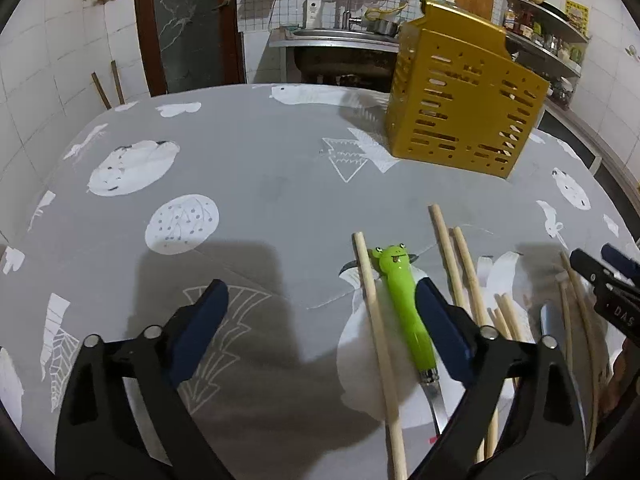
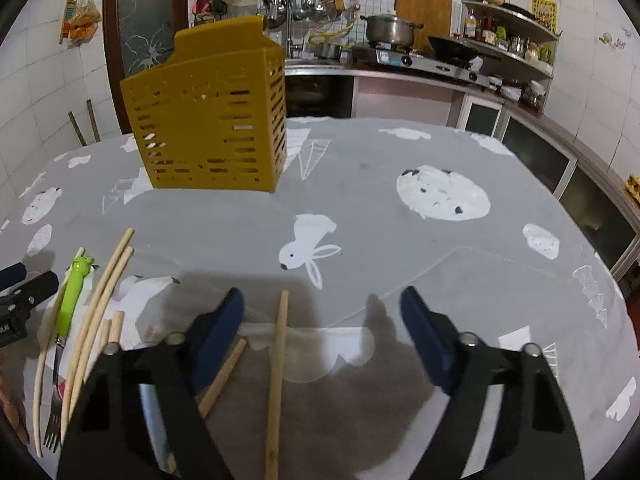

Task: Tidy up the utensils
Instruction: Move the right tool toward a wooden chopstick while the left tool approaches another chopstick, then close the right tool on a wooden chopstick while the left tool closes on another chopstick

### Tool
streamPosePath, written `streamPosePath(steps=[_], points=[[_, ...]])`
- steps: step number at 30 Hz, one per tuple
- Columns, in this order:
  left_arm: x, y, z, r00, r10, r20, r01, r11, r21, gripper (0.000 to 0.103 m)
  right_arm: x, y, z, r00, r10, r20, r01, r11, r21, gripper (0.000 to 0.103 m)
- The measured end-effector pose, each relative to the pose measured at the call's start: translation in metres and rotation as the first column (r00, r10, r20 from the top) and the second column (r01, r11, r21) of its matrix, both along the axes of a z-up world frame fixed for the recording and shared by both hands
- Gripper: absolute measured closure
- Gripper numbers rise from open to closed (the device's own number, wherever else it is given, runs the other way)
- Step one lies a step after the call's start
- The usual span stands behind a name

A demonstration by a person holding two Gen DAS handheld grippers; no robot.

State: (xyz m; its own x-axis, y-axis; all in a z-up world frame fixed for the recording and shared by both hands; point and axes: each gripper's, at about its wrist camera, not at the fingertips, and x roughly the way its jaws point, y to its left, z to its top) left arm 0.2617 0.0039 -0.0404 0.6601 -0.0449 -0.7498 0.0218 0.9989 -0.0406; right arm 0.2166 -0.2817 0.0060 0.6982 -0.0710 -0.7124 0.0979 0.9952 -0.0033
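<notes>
Both grippers tilted down toward the loose utensils on the grey printed tablecloth point(image 1: 256, 168), near edge of table. Left gripper point(image 1: 322, 308): jaws spread, nothing clamped; one chopstick point(image 1: 376, 320) and the frog-handled fork point(image 1: 404, 304) lie between the pads, the fork just beside the right-hand pad, contact not certain. Right gripper point(image 2: 322, 320): jaws parted, not gripping; a single chopstick point(image 2: 278, 372) lies between them, nearer the left pad. Judgement: each gripper straddles a piece so a closing pinch would take it across its width. Orientation: fork long axis runs away from the camera, frog end far, tines near; the tines show only in the right wrist view. Chopsticks lie roughly parallel to it in a loose fan, far ends toward the holder. Yellow slotted utensil holder point(image 2: 208, 120) stands upright at the far side of the table, well apart from the pile, open top up; judged the destination, so pieces would need tipping upright to drop in. No utensil clearly visible inside it
</notes>
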Motion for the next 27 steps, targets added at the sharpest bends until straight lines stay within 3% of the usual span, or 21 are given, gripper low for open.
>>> streamPosePath(steps=[9, 21, 27], points=[[0.024, 0.000, -0.007, 0.998, -0.001, -0.059, 0.001, 1.000, 0.014, 0.026, 0.012, -0.002, -0.011, 0.997, 0.002, -0.073, 0.000, 0.999, 0.035, 0.052], [0.042, -0.009, -0.016, 0.991, 0.003, -0.132, 0.004, 0.999, 0.054, 0.025, 0.019, -0.001, -0.016, 0.993, -0.004, -0.114, 0.008, 0.999, 0.037, 0.052], [0.039, -0.011, -0.020, 0.995, -0.035, -0.098, 0.038, 0.999, 0.028, 0.012, 0.021, -0.004, -0.017, 0.994, -0.003, -0.113, 0.011, 0.998, 0.062, 0.047]])
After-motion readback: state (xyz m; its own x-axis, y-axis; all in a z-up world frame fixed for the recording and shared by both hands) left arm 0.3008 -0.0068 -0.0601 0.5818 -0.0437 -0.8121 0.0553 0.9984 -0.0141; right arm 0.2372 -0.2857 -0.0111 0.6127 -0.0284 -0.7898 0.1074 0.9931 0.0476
